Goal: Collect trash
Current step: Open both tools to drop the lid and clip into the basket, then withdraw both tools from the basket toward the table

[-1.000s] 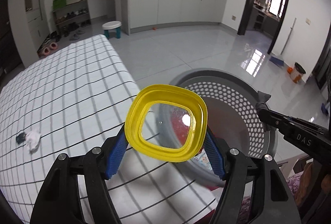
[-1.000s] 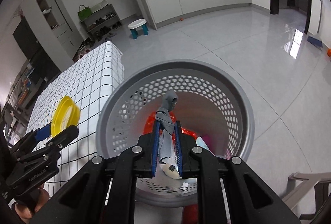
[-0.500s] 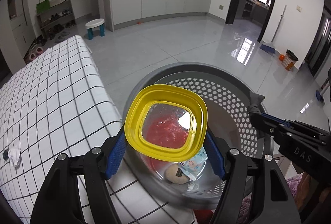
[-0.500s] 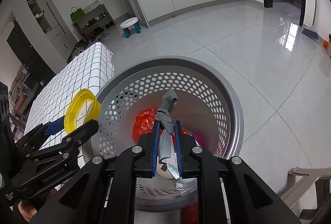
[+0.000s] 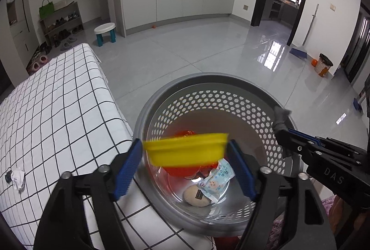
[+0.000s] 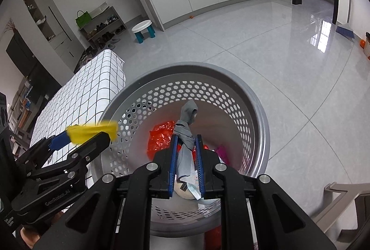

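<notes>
A grey perforated basket (image 5: pixel 231 83) stands on the floor beside the checked table (image 5: pixel 46 111). My left gripper (image 5: pixel 185 157) is open over the basket. A yellow-rimmed lid (image 5: pixel 185 150), blurred and edge-on, is between its blue fingers, tipping loose. In the right wrist view the lid (image 6: pixel 92 132) shows at the basket's left rim (image 6: pixel 254 92). My right gripper (image 6: pixel 186 146) is shut on a grey sock (image 6: pixel 188 116) above the basket; the sock also shows in the left wrist view (image 5: pixel 281 120). Inside lie an orange bag (image 6: pixel 161 134), a wipes packet (image 5: pixel 217 176) and a beige round item (image 5: pixel 196 194).
A crumpled white tissue (image 5: pixel 18 178) with a small dark scrap lies on the table's left part. A small white stool (image 5: pixel 105 32) stands on the shiny floor beyond. A grey chair frame (image 6: pixel 342 201) is at the right of the basket.
The left gripper moved right from over the table to over the basket, then opened. The lid tipped from facing the camera to edge-on and is falling. The right gripper kept the sock.
</notes>
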The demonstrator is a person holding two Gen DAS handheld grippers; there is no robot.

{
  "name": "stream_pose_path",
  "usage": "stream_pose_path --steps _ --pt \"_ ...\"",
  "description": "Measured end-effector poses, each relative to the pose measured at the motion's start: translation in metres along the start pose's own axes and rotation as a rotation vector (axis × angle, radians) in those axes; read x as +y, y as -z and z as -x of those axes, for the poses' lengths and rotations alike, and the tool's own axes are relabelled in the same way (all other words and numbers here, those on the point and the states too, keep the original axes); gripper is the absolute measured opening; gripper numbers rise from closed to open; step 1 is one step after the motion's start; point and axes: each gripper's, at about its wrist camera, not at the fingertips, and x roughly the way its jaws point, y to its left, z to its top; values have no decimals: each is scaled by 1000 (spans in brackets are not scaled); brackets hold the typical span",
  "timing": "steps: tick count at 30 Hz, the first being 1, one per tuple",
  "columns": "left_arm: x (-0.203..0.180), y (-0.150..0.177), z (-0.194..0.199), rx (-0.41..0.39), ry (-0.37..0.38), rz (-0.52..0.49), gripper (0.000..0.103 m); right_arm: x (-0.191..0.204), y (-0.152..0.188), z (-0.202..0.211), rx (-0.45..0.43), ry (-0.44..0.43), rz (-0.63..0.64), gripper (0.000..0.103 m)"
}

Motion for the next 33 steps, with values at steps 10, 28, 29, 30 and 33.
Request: stream_pose_path --steps 10,28,29,30,33 --pt "8 -2 12 -18 -22 15 81 1 1 7 -31 9 1 46" --pt "32 15 33 -20 -73 67 81 25 5 -1 -25 20 90 58" --pt "35 16 35 -22 -78 71 81 28 6 0 -28 22 97 58" --pt "40 18 38 -24 -84 77 81 30 6 -1 -32 20 101 59" --pt "51 23 46 -30 -101 100 81 42 7 1 -52 14 122 63"
